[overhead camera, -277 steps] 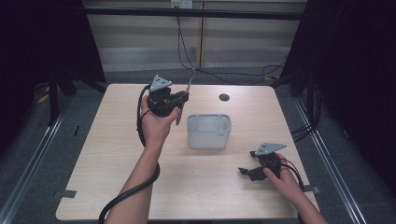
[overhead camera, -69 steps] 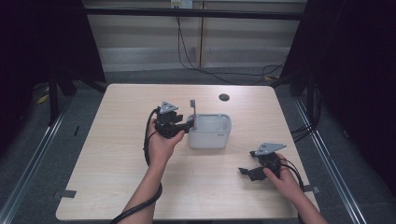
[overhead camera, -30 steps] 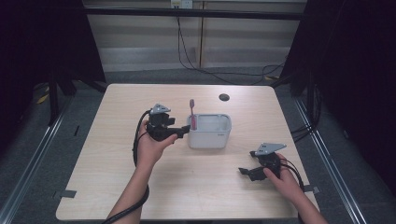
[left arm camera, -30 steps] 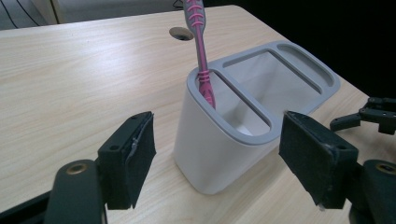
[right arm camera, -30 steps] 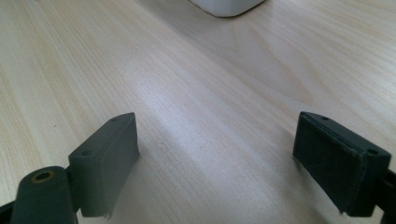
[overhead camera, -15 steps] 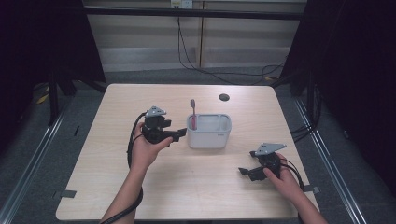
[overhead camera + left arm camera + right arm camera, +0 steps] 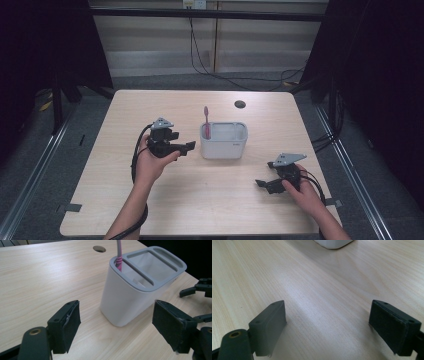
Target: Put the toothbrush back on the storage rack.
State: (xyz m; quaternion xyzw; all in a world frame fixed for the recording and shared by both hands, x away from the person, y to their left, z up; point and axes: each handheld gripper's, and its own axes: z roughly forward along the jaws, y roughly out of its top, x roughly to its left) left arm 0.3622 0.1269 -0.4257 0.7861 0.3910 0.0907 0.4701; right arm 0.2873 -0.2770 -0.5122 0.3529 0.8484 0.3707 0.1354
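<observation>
High view: my left tongs (image 7: 186,146) are spread apart and empty, just beside the holder's (image 7: 224,148) left wall.
Toothbrush: the pink toothbrush (image 7: 206,121) stands upright, long axis vertical, in the holder's left slot, mid-table.
Right tongs: my right tongs (image 7: 265,184) rest spread wide near the table's right front corner.
Nearer hand: left, I judge.

A pink toothbrush (image 7: 206,121) stands upright, bristles apparently up, in the end slot of a white, grey-rimmed holder (image 7: 224,146) just beyond the left gripper's (image 7: 184,148) spread jaws.
</observation>
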